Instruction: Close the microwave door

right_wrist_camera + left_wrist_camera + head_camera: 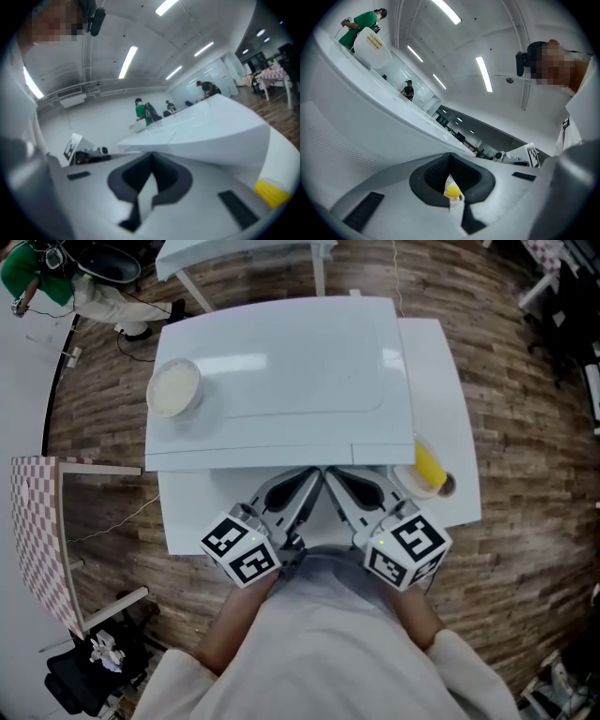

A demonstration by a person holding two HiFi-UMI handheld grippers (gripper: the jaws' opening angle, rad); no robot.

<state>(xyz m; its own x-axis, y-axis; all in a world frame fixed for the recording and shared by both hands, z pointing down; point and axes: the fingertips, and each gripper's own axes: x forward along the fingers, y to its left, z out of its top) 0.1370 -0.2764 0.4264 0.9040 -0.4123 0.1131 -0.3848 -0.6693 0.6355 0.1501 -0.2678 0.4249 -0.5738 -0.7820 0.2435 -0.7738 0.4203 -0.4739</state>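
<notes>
Closest to the head camera are a pale top and two forearms, each ending in a marker cube. From there the left hand-held gripper (307, 482) and the right hand-held gripper (337, 480) angle inward, tips converging just at the microwave's (281, 371) front edge. The microwave sits mid-bench (441, 362), its long axis running left to right and its front facing me. A bowl (174, 388) rests on its top, and a yellow item (428, 465) sits in a cup at its right front corner. No door leaf swings out over the bench, so I judge the door shut or nearly so, with at most a final press left. The front face itself is hidden.

Left gripper view: the left hand-held gripper (449, 206) has its jaws drawn together on nothing, and the microwave wall (356, 126) rises beside it.

Right gripper view: the right hand-held gripper (147, 187) is likewise closed and empty, with the microwave (211, 126) beyond it.
</notes>
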